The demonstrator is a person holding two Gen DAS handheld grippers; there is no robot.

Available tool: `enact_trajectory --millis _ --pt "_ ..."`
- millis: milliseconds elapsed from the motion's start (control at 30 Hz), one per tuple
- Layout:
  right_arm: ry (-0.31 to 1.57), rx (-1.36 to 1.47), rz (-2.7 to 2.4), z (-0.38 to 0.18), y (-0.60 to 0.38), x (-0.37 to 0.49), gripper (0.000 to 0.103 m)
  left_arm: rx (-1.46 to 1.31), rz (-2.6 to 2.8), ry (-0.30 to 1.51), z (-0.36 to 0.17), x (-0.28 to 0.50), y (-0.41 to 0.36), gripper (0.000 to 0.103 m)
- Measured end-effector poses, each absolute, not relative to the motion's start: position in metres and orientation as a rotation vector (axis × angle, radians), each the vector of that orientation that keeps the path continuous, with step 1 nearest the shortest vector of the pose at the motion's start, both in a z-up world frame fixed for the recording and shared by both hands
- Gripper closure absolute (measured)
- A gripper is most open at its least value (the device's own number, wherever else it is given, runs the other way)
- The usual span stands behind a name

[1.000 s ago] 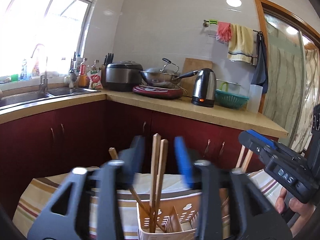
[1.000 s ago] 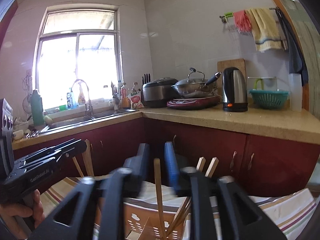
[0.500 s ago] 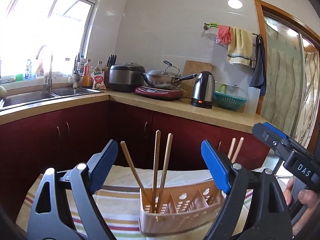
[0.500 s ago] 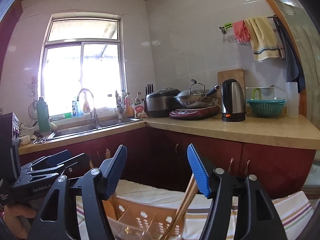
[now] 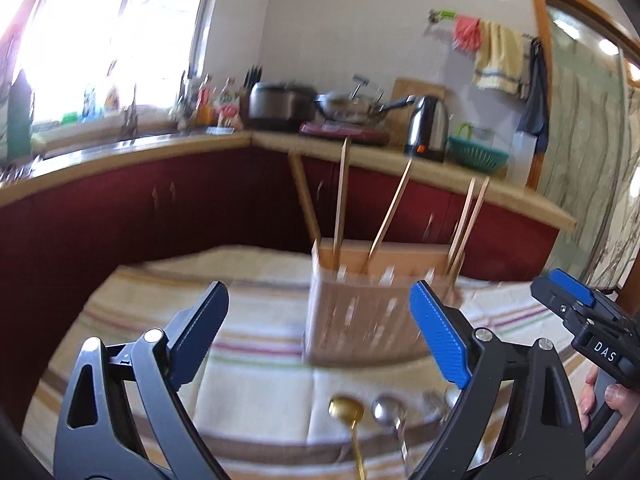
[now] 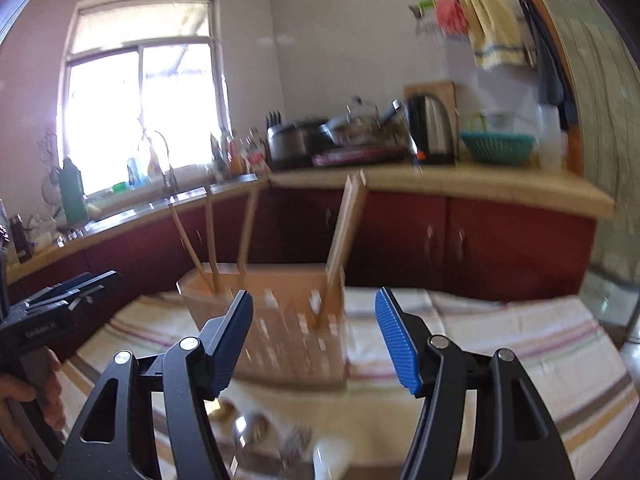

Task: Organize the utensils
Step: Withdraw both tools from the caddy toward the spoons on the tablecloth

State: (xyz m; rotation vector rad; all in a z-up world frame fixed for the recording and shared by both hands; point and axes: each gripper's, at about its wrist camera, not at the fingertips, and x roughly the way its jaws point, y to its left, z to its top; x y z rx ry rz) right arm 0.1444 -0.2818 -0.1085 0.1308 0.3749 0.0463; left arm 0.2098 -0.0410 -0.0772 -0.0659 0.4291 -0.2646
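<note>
you've let go and backed off, both grippers, left (image 5: 316,338) and right (image 6: 314,338), fingers wide and empty, chopsticks (image 5: 340,196) standing in the caddy (image 5: 360,316), so spoons (image 5: 346,408) next i'd guess.

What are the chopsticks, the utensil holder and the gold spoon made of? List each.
Chopsticks: likely bamboo or wood, pale tan and matte.
Utensil holder: looks like beige plastic, with moulded perforations.
Gold spoon: probably gold-finished metal, judging by its shine.

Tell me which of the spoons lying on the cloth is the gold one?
The gold spoon is the leftmost in the left wrist view, lying nearer than the caddy. The spoon beside it on the striped cloth is silver.
</note>
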Motion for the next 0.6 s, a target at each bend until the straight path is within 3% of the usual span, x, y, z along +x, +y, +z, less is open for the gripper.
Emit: enact_trajectory --millis 300,600 --pt "0.555 0.110 -0.008 -0.166 -0.278 0.140 0.041 -0.059 -0.217 0.587 -0.141 0.190 -0.030 0.013" --pt "0.739 0.088 -0.018 -0.203 -0.272 0.164 0.048 -0.057 -0.199 0.722 -0.179 0.193 -0.025 0.013"
